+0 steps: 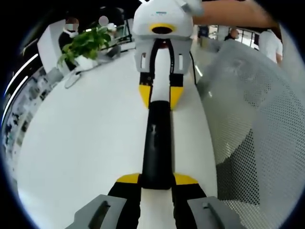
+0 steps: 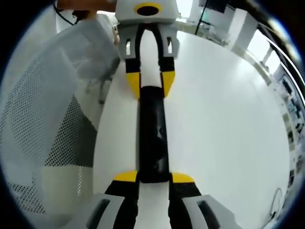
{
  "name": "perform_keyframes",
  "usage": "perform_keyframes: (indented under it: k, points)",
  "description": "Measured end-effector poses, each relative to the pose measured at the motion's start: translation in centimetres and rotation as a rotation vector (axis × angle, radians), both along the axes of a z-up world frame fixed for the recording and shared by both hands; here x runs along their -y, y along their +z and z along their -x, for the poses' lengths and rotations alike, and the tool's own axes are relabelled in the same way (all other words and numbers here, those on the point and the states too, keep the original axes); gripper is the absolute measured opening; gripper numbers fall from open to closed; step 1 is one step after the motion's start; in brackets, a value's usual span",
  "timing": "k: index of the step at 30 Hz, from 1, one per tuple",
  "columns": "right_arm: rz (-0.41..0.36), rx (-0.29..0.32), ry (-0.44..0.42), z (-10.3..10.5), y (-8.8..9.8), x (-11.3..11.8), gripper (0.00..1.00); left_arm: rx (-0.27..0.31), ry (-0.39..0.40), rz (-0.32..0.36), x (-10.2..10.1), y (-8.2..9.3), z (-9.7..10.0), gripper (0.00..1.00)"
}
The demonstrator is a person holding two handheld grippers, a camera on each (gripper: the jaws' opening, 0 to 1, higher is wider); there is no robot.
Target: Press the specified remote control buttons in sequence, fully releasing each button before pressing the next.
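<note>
A long black remote control lies lengthwise on the white table, spanning the gap between my two grippers. My left gripper is shut on the remote's near end, with a yellow tip on each side of it. Facing it from the far end, my right gripper clamps the other end. In the right gripper view the same remote runs from my right gripper up to the left gripper. The remote's buttons are too dark to make out.
A person's sleeve in white perforated fabric runs along one side of the table, also seen as the sleeve. A potted plant stands at the far end. A thin cable lies near the table's edge.
</note>
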State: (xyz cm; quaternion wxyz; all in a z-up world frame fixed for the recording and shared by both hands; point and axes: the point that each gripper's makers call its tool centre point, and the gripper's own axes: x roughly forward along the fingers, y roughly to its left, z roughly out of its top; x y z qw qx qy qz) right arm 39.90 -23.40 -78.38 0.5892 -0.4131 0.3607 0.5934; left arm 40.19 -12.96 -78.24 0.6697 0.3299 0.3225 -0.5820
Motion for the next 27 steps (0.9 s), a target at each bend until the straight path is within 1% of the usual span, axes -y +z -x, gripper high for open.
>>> perform_keyframes:
  k: [6, 7, 10, 11, 12, 19, 27]
  points:
    - [-0.011, 0.002, -0.002, 0.0, 0.1, -0.1, 0.2, 0.002, -0.001, -0.015, -0.1, 0.1, 0.1, 0.23]
    - [-0.015, 0.005, -0.001, -0.1, 0.2, -0.2, 0.2, 0.005, 0.0, -0.018, -0.3, -0.2, -0.3, 0.23]
    - [-0.027, 0.011, -0.003, -0.2, 0.7, -0.3, 0.2, 0.007, 0.005, -0.024, -0.7, -0.5, -0.6, 0.23]
    - [-0.027, 0.012, -0.002, -0.2, 0.7, -0.4, 0.2, 0.006, 0.007, -0.023, -0.5, 0.0, -0.2, 0.23]
    - [-0.025, 0.013, 0.0, -0.2, 0.7, -0.3, 0.2, 0.006, 0.008, -0.022, -0.4, 0.1, -0.2, 0.23]
    - [-0.025, 0.027, 0.003, -0.6, 1.1, -0.4, 0.2, 0.018, 0.011, -0.019, -0.5, 0.4, -0.7, 0.23]
    - [-0.027, 0.047, 0.005, -1.6, 1.8, -0.4, 0.2, 0.035, 0.017, -0.014, -0.4, 1.3, -1.5, 0.23]
